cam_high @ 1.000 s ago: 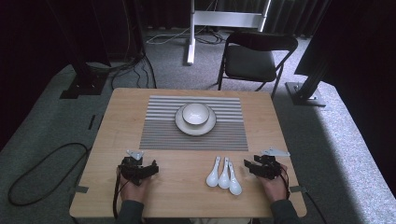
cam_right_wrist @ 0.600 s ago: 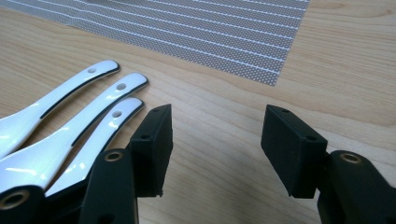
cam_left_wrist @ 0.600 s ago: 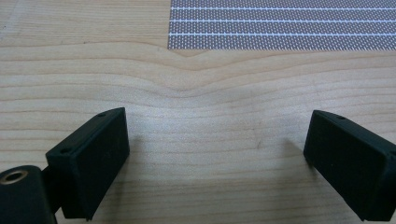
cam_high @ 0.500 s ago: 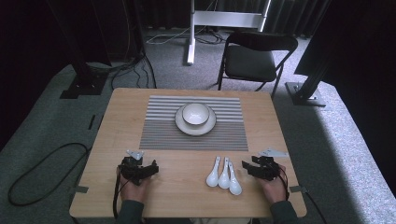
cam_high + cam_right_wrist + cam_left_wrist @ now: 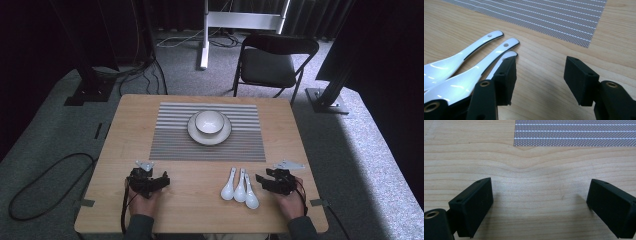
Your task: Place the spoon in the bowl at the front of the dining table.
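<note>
At the left of the wooden table [image 5: 150, 107], the left gripper [image 5: 161, 180] is resting in the person's left hand [image 5: 145, 198] near the front edge, its jaws spread wide and gripping nothing; in the left gripper view only bare wood grain is lying between them, with the near edge of the striped placemat [image 5: 574, 132] showing beyond. Farther toward the middle, that grey striped placemat [image 5: 172, 142] is lying across the centre of the table, carrying a white plate [image 5: 192, 132] with a white bowl [image 5: 209, 121] sitting in it. Moving right along the front of the table, three white spoons [image 5: 240, 186] are lying side by side just off the placemat's near edge, their handles pointing toward the mat and their bowls toward the person, touching or nearly touching one another. Just beside them, the right gripper [image 5: 262, 179] is sitting in the person's right hand [image 5: 287, 200], pointing toward the spoons with its jaws parted and empty; in the right gripper view the spoons [image 5: 469, 67] are lying just outside one jaw, the nearest handle passing behind that jaw, and whether it is touching cannot be told. Beyond the table, a dark folding chair [image 5: 270, 62] is standing on the grey carpet.
</note>
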Demonstrator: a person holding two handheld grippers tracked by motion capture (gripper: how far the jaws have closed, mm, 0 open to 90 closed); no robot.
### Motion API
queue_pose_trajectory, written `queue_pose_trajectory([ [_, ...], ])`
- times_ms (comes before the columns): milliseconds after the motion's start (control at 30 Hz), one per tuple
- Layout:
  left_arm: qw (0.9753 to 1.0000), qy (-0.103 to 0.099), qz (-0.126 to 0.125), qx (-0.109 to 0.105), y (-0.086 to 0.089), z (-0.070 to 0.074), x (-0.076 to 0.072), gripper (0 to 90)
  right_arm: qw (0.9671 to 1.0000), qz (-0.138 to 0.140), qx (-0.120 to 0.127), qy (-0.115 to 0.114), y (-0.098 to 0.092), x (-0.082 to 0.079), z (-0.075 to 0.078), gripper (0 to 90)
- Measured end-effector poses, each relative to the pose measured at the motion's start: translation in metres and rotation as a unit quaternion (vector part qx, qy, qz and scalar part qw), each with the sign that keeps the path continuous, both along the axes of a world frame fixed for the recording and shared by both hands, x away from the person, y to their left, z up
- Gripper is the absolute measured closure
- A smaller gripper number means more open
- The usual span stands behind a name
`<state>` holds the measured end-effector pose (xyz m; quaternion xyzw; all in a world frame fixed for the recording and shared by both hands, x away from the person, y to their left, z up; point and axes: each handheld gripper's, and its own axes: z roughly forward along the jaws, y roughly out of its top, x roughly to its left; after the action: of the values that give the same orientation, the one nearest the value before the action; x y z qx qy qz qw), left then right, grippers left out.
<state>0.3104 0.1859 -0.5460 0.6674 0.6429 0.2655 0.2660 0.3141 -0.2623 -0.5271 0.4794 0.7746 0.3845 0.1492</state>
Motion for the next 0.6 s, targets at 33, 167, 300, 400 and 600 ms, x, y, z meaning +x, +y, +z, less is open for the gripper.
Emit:
queue_pose_trajectory([
  [33, 1.0000, 0.000, 0.000, 0.000, 0.0000, 0.0000, 0.0000, 7.2, 1.0000, 0.001, 0.000, 0.001, 0.0007, -0.0004, 0.0003, 42.9],
  [167, 1.0000, 0.000, 0.000, 0.000, 0.0000, 0.0000, 0.0000, 7.2, 1.0000, 0.007, -0.002, 0.000, 0.0031, -0.0009, 0.0000, 44.1],
  [300, 1.0000, 0.000, -0.001, 0.000, 0.0000, 0.0000, 0.0001, 7.2, 0.9999, 0.012, -0.002, 0.001, 0.0049, -0.0017, 0.0004, 44.1],
  [400, 1.0000, 0.000, -0.001, 0.000, 0.0000, 0.0000, 0.0001, 7.2, 0.9999, 0.015, -0.003, 0.001, 0.0062, -0.0022, 0.0007, 44.1],
  [600, 1.0000, 0.000, -0.001, 0.000, -0.0001, 0.0000, 0.0001, 7.2, 0.9997, 0.022, -0.006, 0.006, 0.0089, -0.0027, -0.0004, 44.0],
])
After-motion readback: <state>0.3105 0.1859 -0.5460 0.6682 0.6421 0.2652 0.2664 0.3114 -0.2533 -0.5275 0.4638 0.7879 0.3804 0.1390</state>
